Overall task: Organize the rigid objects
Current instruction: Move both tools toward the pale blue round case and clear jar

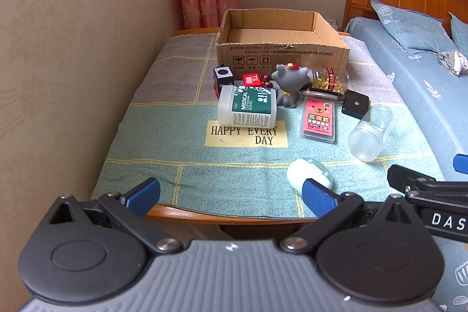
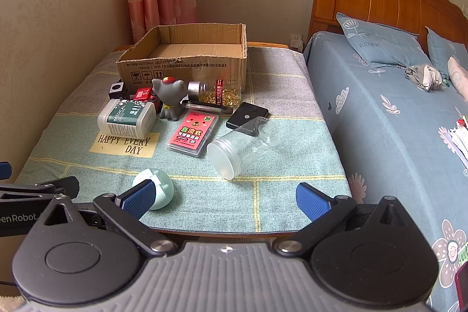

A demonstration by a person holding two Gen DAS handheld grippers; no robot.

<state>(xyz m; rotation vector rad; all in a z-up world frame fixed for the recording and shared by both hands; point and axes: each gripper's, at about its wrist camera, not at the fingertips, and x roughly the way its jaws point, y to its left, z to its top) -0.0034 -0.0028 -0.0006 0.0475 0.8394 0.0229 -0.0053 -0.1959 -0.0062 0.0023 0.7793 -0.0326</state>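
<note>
Left wrist view, left tongs (image 1: 231, 196) agape, hiding mint case (image 1: 308, 174) partly, right tongs (image 2: 225, 199) agape

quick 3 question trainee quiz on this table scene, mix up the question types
1. True or false: the cardboard box already holds some of the items.
2. Which item lies nearest the table's front edge? A) clear empty jar B) mint round case C) medical cotton container
3. Fill in: the jar of gold capsules lies on its ____, close against the box's front wall.

Key
1. False: what shows of the box's inside is bare, and every item is on the cloth.
2. B
3. side
</note>
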